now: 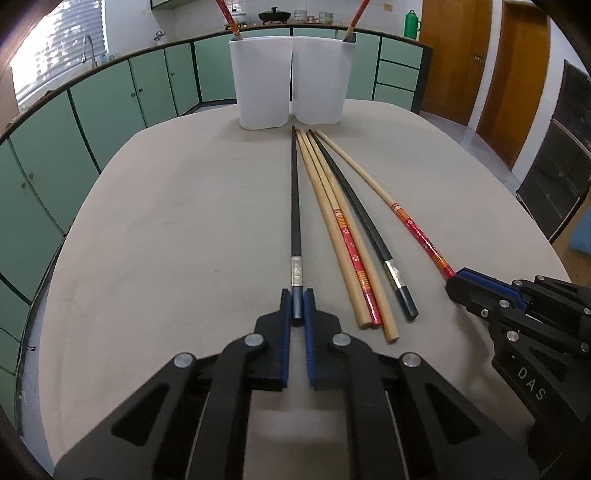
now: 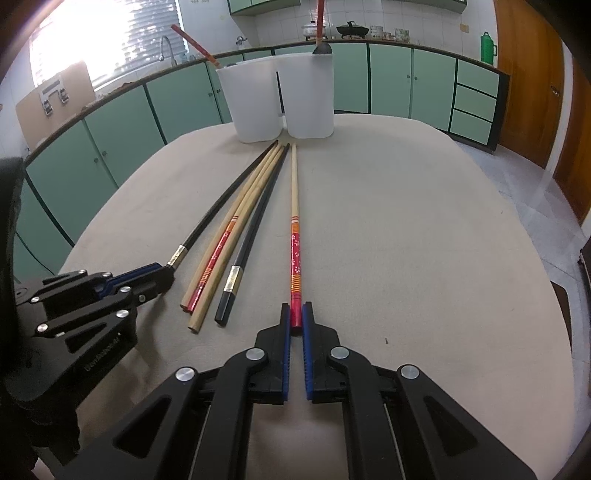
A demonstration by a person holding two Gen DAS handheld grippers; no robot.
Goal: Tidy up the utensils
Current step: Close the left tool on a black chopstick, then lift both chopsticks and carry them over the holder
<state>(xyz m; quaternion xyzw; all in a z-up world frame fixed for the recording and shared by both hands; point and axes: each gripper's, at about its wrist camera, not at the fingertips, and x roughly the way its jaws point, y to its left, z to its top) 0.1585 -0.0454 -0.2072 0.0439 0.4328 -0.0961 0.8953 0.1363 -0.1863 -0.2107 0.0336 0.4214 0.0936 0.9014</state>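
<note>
Several chopsticks lie on the beige table (image 1: 166,240), tips toward two white holders (image 1: 264,85) (image 2: 255,103) at the far edge. My left gripper (image 1: 297,301) is shut on the end of a black chopstick (image 1: 294,192), also in the right wrist view (image 2: 221,218). My right gripper (image 2: 296,314) is shut on the end of a red-patterned chopstick (image 2: 294,221), seen in the left wrist view (image 1: 406,218). Between them lie two plain wooden chopsticks (image 1: 325,206), another red-patterned one (image 1: 351,251) and a second black chopstick (image 1: 365,229). Each holder has a red-handled chopstick (image 1: 227,16) standing in it.
Green cabinets (image 1: 110,99) with a counter, sink tap and pots stand behind the table. Wooden doors (image 1: 450,59) are at the right. The right gripper body (image 1: 524,314) sits low at the table's right front.
</note>
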